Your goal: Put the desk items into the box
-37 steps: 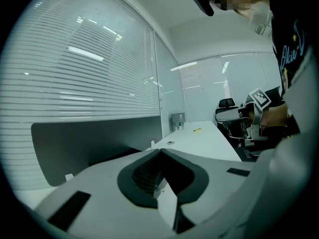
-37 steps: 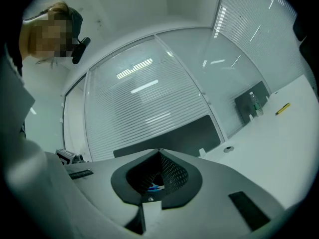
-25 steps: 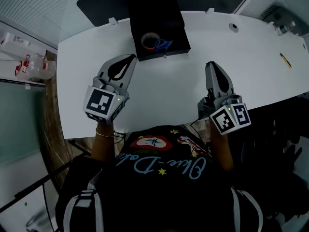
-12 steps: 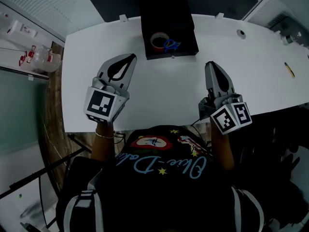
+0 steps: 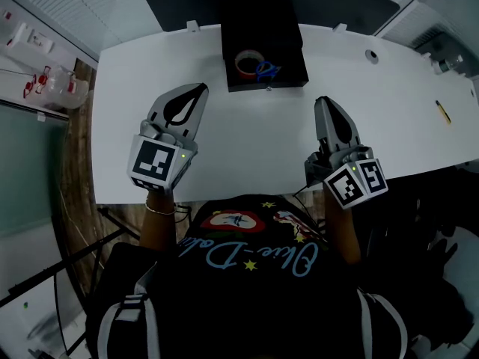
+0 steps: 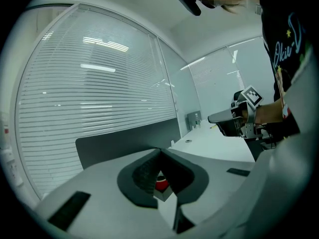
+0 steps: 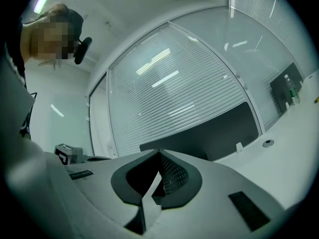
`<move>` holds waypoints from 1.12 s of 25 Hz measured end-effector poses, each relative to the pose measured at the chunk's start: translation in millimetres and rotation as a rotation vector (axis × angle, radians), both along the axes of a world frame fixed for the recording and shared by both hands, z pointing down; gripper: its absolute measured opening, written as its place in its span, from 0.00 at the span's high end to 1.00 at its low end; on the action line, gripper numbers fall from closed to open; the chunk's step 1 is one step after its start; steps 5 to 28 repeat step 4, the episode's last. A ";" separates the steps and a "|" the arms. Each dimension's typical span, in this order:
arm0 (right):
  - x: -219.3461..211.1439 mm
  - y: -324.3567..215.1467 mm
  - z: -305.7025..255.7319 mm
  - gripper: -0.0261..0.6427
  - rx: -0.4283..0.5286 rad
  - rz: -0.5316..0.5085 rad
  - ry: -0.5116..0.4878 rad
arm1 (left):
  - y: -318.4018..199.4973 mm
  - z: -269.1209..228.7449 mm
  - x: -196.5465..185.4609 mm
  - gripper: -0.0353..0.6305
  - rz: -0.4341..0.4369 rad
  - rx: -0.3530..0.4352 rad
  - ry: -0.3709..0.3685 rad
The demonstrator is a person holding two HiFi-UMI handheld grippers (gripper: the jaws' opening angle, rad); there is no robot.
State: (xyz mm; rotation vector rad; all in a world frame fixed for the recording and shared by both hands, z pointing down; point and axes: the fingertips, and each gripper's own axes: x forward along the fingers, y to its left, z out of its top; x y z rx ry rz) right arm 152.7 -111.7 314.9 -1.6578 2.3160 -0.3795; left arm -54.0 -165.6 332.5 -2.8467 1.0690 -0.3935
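Note:
A black box (image 5: 288, 64) stands open at the table's far middle, with a roll of tape (image 5: 248, 63) and a blue item (image 5: 267, 70) inside. My left gripper (image 5: 200, 90) hovers over the white table (image 5: 247, 140), short of the box and to its left; it is shut and empty. My right gripper (image 5: 323, 102) is level with it, to the right of the box, also shut and empty. In the left gripper view the left gripper (image 6: 159, 151) has its tips together, and the red tape roll (image 6: 160, 185) shows through the gap below them. In the right gripper view the right gripper (image 7: 159, 152) is likewise shut.
A yellow pen (image 5: 442, 111) lies near the table's right end, and a cable hole (image 5: 371, 55) is at the far right. A dark partition (image 5: 329, 2) runs behind the table. Bottles (image 5: 45, 81) stand on a ledge at the left.
Both grippers have drifted a little over the table, still shut and empty. The box and table sit slightly further right in the head view.

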 end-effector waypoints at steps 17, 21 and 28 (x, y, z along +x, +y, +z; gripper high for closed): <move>-7.1 -1.9 -0.8 0.94 -0.003 0.001 0.004 | -2.6 -1.5 -9.6 0.91 -0.008 -0.001 0.012; -7.1 -1.9 -0.8 0.94 -0.003 0.001 0.004 | -2.6 -1.5 -9.6 0.91 -0.008 -0.001 0.012; -7.1 -1.9 -0.8 0.94 -0.003 0.001 0.004 | -2.6 -1.5 -9.6 0.91 -0.008 -0.001 0.012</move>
